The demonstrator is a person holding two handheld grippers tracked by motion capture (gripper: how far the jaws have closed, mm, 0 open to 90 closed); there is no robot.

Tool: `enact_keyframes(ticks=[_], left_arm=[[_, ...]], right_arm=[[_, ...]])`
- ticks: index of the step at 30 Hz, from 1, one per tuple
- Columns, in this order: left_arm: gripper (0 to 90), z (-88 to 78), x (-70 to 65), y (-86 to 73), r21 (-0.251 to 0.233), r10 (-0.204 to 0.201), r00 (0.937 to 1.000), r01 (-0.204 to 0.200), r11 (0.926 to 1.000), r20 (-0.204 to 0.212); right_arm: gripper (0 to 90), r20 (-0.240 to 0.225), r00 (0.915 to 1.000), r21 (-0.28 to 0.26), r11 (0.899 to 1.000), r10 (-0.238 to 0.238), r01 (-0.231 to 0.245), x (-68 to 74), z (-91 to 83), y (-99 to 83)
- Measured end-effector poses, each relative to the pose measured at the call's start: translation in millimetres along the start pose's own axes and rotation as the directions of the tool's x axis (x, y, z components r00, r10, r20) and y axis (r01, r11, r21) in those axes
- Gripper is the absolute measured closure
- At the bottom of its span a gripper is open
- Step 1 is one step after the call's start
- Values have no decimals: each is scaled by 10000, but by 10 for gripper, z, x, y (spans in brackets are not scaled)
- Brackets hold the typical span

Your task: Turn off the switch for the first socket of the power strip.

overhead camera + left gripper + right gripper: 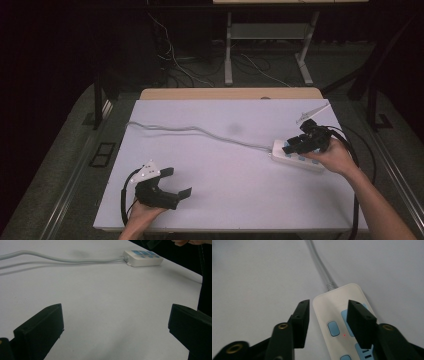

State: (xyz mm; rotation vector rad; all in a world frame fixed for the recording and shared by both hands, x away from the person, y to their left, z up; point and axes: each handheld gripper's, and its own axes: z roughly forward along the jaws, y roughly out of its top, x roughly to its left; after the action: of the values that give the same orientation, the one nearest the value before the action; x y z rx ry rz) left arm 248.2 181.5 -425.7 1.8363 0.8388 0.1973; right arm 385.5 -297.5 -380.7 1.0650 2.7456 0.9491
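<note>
A white power strip [311,163] with blue sockets lies at the right of the white table top [225,170]. Its grey cable [190,130] runs left across the table. My right gripper [292,145] hovers low over the strip's cable end. In the right gripper view the jaws [329,303] stand partly apart: one is beside the strip's [332,305] left edge, the other above its blue sockets. They do not press on it, so the gripper is open. A small red light glows by a blue button. My left gripper [176,182] rests near the front left, open wide and holding nothing [116,312].
In the left gripper view the strip [142,258] and its cable [62,259] lie far ahead across bare table. A wooden edge [230,93] borders the far side. Loose cables [175,65] and another table's legs [228,50] stand on the floor beyond.
</note>
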Motion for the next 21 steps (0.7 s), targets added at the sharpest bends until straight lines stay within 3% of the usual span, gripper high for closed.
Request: enact_keyframes(ticks=[12, 21], left_arm=[[0, 0, -1, -1, 14, 17, 10000, -17, 10000, 1], [0, 3, -3, -1, 33, 24, 10000, -24, 10000, 10]], right_arm=[[861, -320, 9995, 549, 9985, -73, 91, -18, 93, -4], [897, -265, 9996, 831, 9964, -122, 144, -38, 134, -21]])
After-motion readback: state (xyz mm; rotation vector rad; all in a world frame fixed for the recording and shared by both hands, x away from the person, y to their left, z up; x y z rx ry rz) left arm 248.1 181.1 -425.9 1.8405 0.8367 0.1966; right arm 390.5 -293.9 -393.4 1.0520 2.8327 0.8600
